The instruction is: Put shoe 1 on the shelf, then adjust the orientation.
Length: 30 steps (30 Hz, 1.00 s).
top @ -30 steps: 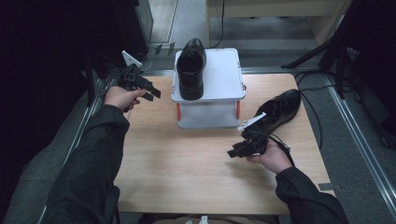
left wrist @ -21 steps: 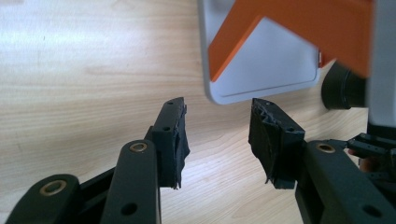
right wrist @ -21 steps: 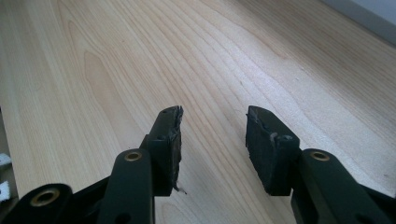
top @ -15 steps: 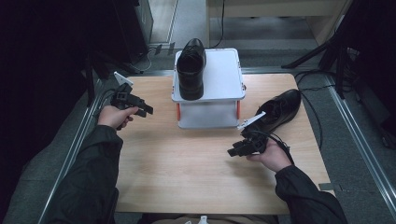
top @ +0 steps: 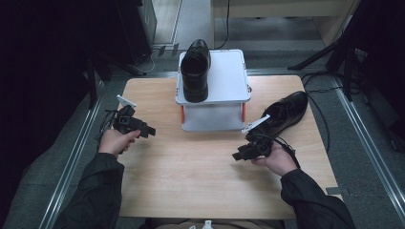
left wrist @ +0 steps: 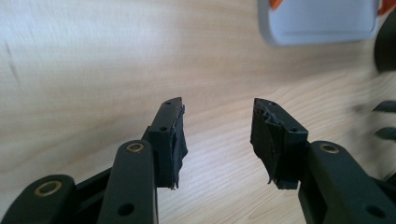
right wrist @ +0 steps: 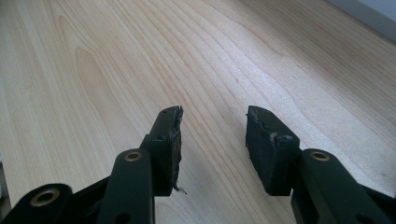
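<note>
Both grippers hover empty over the bench (top: 191,181): left gripper (top: 148,131) w/ jaws wide, having just been opening, nothing between them; right gripper (top: 237,155) also wide & empty. One shoe (top: 196,71) sits upright on the white stand (top: 229,78), toe toward the person; the 2nd shoe (top: 286,110) lies on the bench just right of the stand, near the right hand (top: 277,160). Judging by that, next step is prob. picking up the 2nd shoe to pair it on the stand. To do it well: swing right gripper round toward the shoe, since its jaws now point away from it toward bench centre; grip the collar/heel rim, not the laces; lift level so it doesn't tip. Left jaws point at the stand's base, well apart from either shoe; left could steady the stand if needed
</note>
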Tool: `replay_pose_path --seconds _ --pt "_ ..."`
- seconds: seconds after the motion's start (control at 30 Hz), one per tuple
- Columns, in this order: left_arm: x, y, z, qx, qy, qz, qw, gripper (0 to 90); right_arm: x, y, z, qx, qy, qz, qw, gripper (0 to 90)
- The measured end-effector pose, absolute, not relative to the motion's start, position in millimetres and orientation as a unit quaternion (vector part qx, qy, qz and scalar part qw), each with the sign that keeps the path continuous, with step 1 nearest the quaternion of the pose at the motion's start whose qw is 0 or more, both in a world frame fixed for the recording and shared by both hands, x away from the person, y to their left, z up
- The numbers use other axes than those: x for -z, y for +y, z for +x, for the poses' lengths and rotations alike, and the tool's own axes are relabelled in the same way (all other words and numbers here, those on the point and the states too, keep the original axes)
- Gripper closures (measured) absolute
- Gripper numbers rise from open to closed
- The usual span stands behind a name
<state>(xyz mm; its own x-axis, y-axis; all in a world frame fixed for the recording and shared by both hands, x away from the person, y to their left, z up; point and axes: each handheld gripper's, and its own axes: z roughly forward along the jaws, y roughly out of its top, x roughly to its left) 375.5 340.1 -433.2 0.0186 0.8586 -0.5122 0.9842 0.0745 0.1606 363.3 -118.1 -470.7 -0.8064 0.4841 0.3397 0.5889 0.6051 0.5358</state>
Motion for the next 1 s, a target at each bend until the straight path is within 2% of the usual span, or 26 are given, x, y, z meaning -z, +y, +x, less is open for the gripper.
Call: replay_pose_path --seconds 0.3,1.0 --pt "447.1 338.6 354.5 0.129 0.687 0.661 0.273 52.9 472.1 -118.2 363.2 0.324 -0.893 -0.301 0.082 56.6" --pt "446.1 331.2 348.2 0.125 0.663 0.684 0.277 50.4 459.4 -130.8 374.8 0.354 -0.875 -0.32 0.081 56.2"
